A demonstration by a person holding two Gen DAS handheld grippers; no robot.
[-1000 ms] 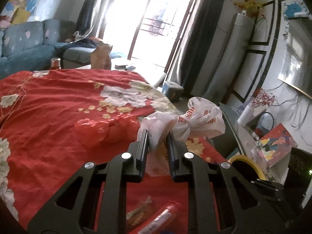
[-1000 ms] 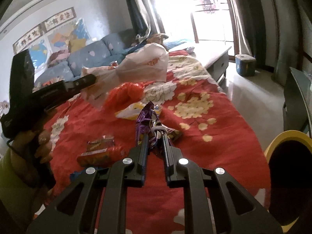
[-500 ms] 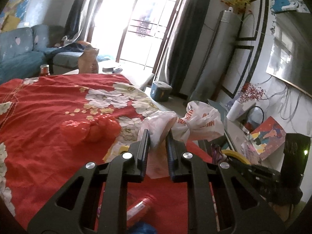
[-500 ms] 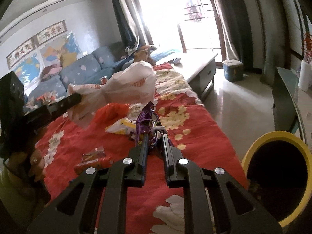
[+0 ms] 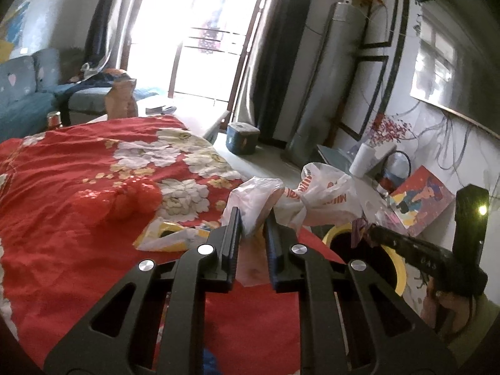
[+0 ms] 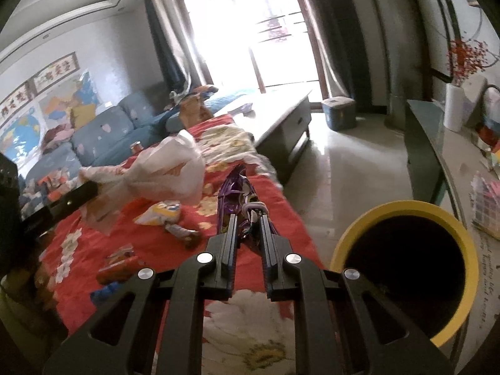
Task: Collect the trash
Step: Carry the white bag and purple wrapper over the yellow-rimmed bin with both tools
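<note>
My left gripper (image 5: 252,218) is shut on a knotted white plastic bag (image 5: 315,198) with orange print and holds it in the air above the red flowered cloth (image 5: 72,193). The bag also shows in the right wrist view (image 6: 168,168). My right gripper (image 6: 247,222) is shut on a crumpled purple wrapper (image 6: 234,197); it also shows in the left wrist view (image 5: 359,234), over the bin. The yellow-rimmed bin (image 6: 406,268) with a black inside stands just right of the right gripper; its rim also shows in the left wrist view (image 5: 400,268).
On the cloth lie a red plastic bag (image 5: 137,200), a yellow and white wrapper (image 6: 159,214), a small snack bar (image 6: 182,232) and red packets (image 6: 117,265). A low table (image 6: 281,115), a blue sofa (image 6: 103,134) and a glass-topped side table (image 6: 437,143) stand around.
Both grippers have swung to the right with their loads. The bin has come closer in the right wrist view, and the right gripper now shows over its rim in the left wrist view.
</note>
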